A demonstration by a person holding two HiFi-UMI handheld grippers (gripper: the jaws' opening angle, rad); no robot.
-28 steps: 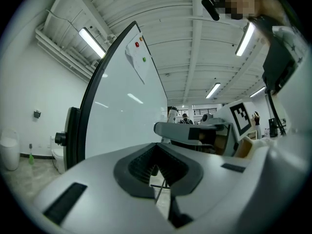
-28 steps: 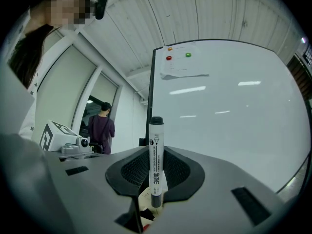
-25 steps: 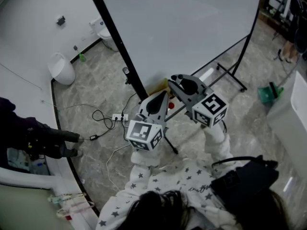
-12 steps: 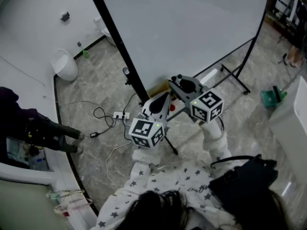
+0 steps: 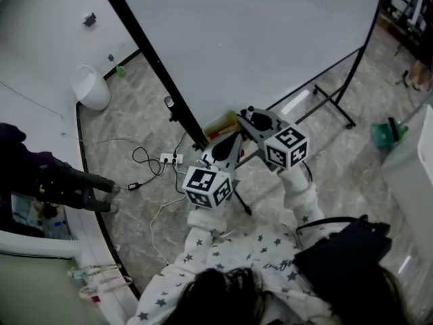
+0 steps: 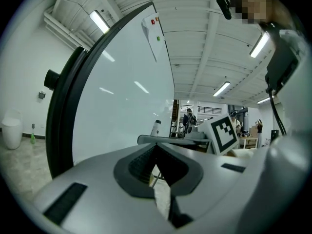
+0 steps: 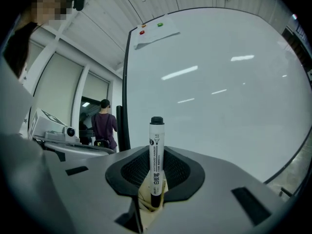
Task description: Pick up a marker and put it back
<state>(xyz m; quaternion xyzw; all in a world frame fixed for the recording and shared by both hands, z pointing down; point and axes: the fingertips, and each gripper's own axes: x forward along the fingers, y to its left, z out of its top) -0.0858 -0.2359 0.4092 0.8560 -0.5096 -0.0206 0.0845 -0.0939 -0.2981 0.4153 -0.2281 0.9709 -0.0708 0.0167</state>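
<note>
A white marker (image 7: 156, 155) with a black cap stands upright between the pads of my right gripper (image 7: 155, 175), which is shut on its lower barrel. In the head view the right gripper (image 5: 252, 118) points at the lower edge of the whiteboard (image 5: 270, 39); the marker is too small to make out there. My left gripper (image 5: 226, 147) is just left of it and a little lower, its jaws shut with nothing between them (image 6: 157, 165). In the left gripper view the marker (image 6: 155, 127) and the right gripper's marker cube (image 6: 224, 133) show just beyond.
The whiteboard's black frame post (image 5: 152, 66) and stand legs (image 5: 331, 107) are close ahead. A yellow object (image 5: 220, 124) lies at the board's lower edge. A power strip with cables (image 5: 169, 159) lies on the floor. A person in dark clothes (image 5: 54, 181) stands at the left.
Both grippers have drifted slightly toward the whiteboard's lower edge. The right gripper's hold on the marker is unchanged.
</note>
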